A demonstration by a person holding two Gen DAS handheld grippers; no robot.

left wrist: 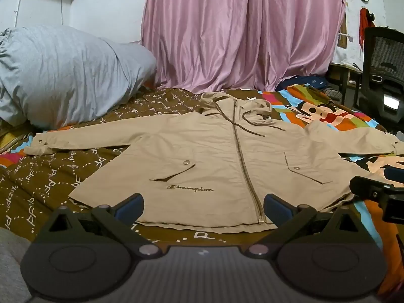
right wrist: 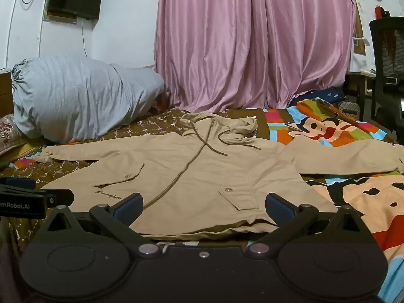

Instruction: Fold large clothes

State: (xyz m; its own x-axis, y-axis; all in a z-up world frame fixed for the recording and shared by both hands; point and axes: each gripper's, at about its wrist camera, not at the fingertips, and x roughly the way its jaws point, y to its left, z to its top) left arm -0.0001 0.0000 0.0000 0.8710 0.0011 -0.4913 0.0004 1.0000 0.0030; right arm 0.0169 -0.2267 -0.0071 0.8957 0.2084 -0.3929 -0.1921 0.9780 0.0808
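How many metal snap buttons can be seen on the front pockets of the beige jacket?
2. One round metal snap is on the pocket flap above the Champion logo; the other is on the pocket flap across the zipper. More snaps show at the sleeve cuffs; others may be hidden.

Tan jacket flat on bed, R tool wide apart above hem.

Pink curtain hangs behind the patterned bed.

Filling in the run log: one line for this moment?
stage: before first fold | beige hooded jacket: flat on bed, zipped, sleeves spread | left gripper: open, empty, at hem | right gripper: open, empty, at hem
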